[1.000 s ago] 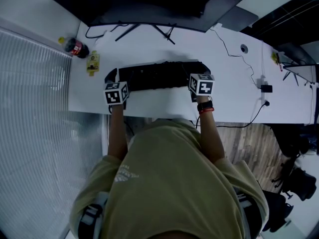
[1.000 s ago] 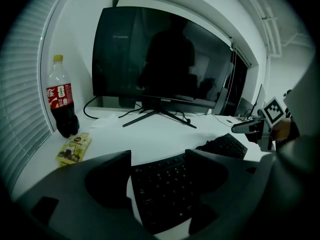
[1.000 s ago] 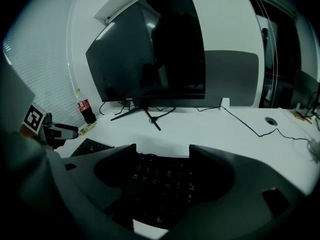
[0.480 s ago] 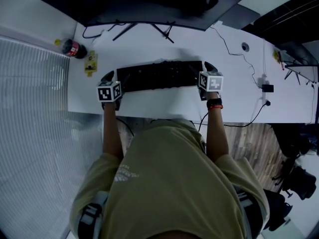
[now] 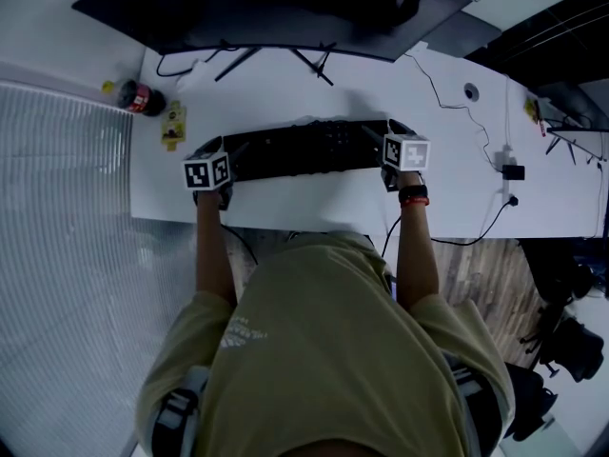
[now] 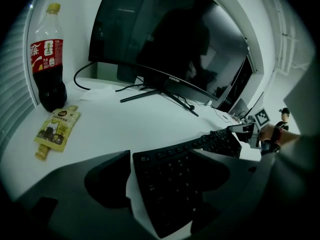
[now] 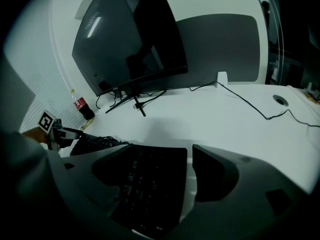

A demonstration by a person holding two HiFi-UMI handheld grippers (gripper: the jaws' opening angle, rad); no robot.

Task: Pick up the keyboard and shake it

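Note:
A long black keyboard (image 5: 304, 148) lies flat on the white desk (image 5: 285, 198), in front of the monitor. My left gripper (image 5: 211, 150) is at its left end and my right gripper (image 5: 398, 131) at its right end. In the left gripper view the keyboard's end (image 6: 175, 184) lies between the wide-spread jaws of the left gripper (image 6: 167, 174), with a strip of white desk showing beside the outer jaw. The right gripper view matches: the keyboard's other end (image 7: 150, 184) sits inside the right gripper (image 7: 165, 171), jaws spread, outer jaw apart from it. Neither gripper presses on it.
A curved monitor (image 5: 276, 8) on thin legs stands behind the keyboard. At the desk's far left are a cola bottle (image 5: 143, 95) and a yellow pouch (image 5: 174, 124). A thin cable (image 5: 447, 93) runs across the right side to a black adapter (image 5: 508, 169). The desk's front edge is just below the grippers.
Both grippers have shifted outward, away from each other, and now cover less of the keyboard's ends. The keyboard rests on the desk.

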